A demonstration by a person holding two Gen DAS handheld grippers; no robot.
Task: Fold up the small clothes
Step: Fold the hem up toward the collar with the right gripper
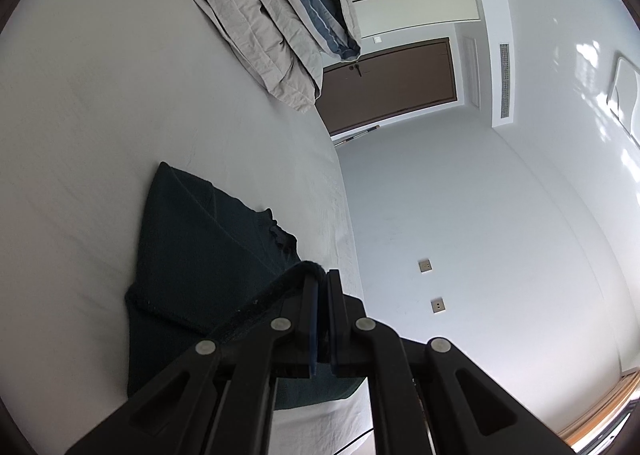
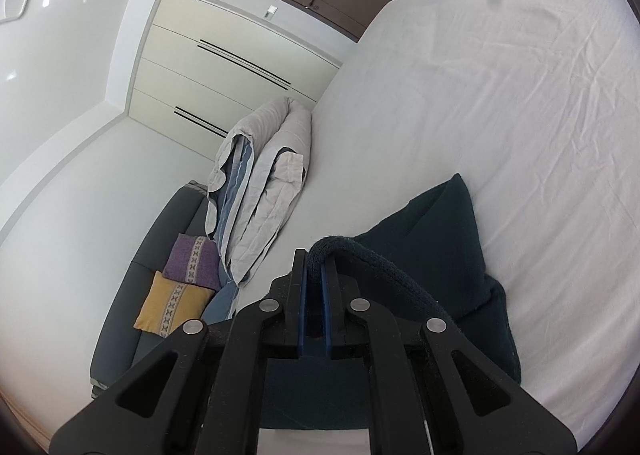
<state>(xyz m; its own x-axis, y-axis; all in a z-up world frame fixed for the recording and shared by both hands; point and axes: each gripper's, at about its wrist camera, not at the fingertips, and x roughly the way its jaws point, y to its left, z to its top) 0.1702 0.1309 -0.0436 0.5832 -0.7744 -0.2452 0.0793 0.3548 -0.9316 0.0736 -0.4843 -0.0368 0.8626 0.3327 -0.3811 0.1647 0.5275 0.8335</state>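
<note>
I have the left tool (image 1: 323,281) pinched shut on the hem of the dark garment (image 1: 192,255), the right tool (image 2: 316,261) clamped on its other edge. The rest drapes onto the bed (image 2: 520,95) below both.

Garment (image 1: 192,255), left view: lower part hidden behind left tool (image 1: 323,283); rear edge not visible.
Garment hem, right view: near section covered by right tool (image 2: 315,259) linkage; pinched bit out of sight betw. pads.
Quilt (image 1: 256,15): top cut by frame edge, left view; lower end hidden behind sofa (image 2: 132,295) side, right view.
Yellow cushion (image 2: 172,307): pattern too small to read.
Door (image 1: 392,83): left part hidden by quilt and bed (image 1: 100,115).
Wall plates (image 1: 425,265): type can't tell.
</note>
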